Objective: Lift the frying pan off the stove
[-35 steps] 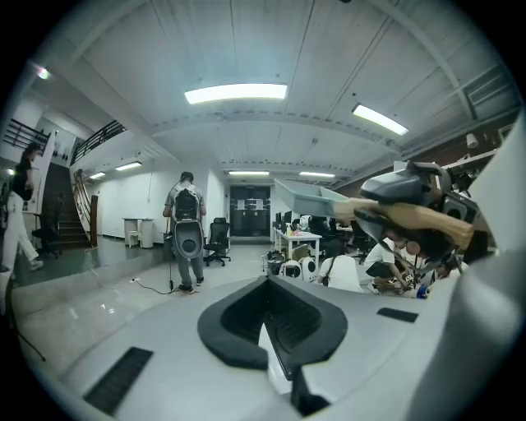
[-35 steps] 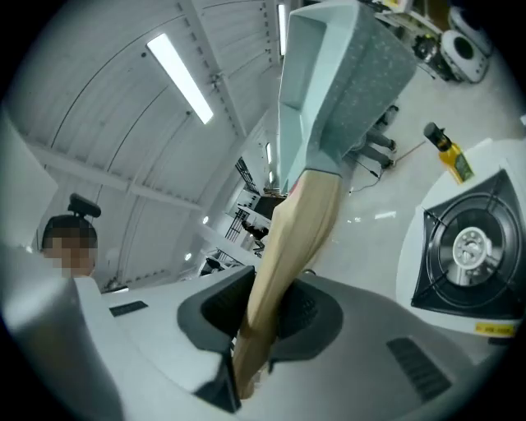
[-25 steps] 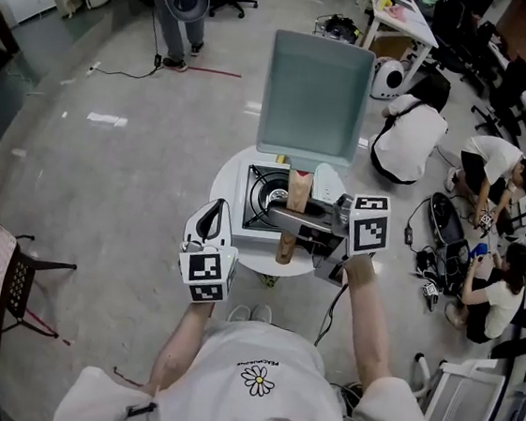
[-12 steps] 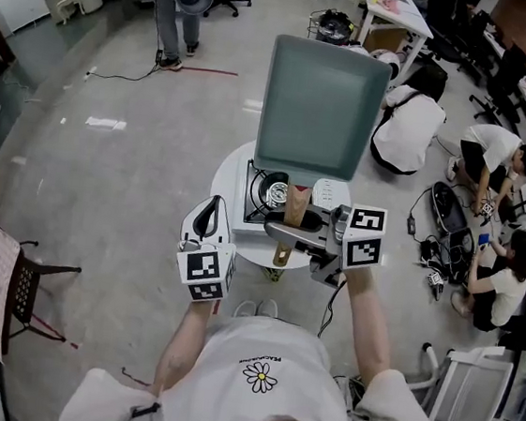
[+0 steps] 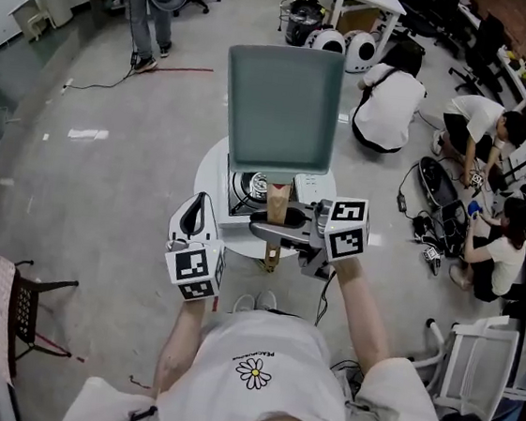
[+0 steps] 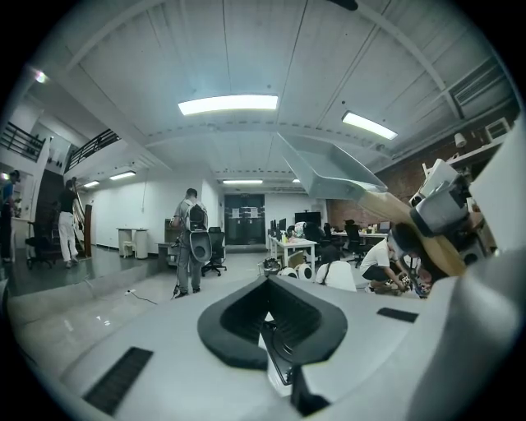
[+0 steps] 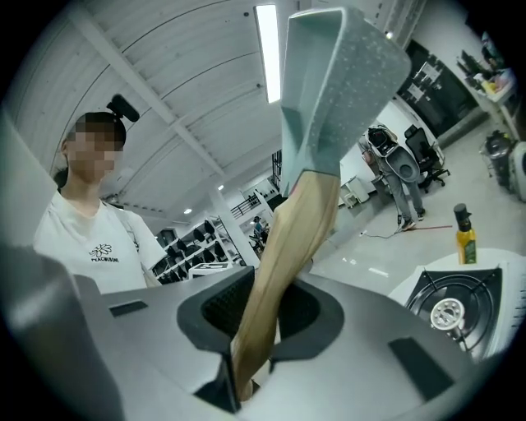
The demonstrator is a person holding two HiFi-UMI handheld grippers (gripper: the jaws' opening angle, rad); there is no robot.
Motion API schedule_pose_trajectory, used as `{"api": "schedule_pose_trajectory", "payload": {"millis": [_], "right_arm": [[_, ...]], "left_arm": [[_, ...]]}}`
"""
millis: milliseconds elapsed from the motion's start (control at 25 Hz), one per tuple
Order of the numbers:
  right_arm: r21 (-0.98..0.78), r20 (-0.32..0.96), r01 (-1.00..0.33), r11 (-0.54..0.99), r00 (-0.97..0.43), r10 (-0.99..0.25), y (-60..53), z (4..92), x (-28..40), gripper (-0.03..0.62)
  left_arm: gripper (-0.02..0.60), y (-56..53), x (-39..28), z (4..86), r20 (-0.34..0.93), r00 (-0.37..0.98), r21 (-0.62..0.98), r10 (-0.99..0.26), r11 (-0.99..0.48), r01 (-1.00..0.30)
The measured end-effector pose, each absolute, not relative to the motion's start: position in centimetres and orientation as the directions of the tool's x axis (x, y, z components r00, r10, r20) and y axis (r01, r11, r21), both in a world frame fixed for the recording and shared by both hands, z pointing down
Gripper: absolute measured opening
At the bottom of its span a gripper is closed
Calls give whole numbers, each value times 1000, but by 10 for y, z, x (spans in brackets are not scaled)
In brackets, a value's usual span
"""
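Stove (image 5: pixel 249 190) on round table (image 5: pixel 211 165); frying pan (image 5: pixel 281 103) raised above stove.

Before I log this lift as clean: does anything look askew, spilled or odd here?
Nothing stands out. The frying pan is empty and up off the stove, held by its wooden handle in the right gripper. No spill shows on the round table.

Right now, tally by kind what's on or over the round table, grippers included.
frying pan: 1
stove: 1
bottle: 1
grippers: 2 (left gripper, right gripper)
Total: 5
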State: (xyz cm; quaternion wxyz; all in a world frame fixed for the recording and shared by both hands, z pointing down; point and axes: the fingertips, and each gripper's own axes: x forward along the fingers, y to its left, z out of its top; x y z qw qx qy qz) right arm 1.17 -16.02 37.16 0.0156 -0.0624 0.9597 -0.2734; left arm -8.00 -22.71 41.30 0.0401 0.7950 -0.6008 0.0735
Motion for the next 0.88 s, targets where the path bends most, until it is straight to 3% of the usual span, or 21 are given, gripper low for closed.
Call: {"api": "schedule_pose_trajectory", "payload": {"millis": [880], "right_arm": [[-521, 1, -136, 843, -987, -159, -156, 369, 25, 55]], "left_arm": [[-2, -230, -65, 409, 163, 312, -33, -936, -321, -947]]}}
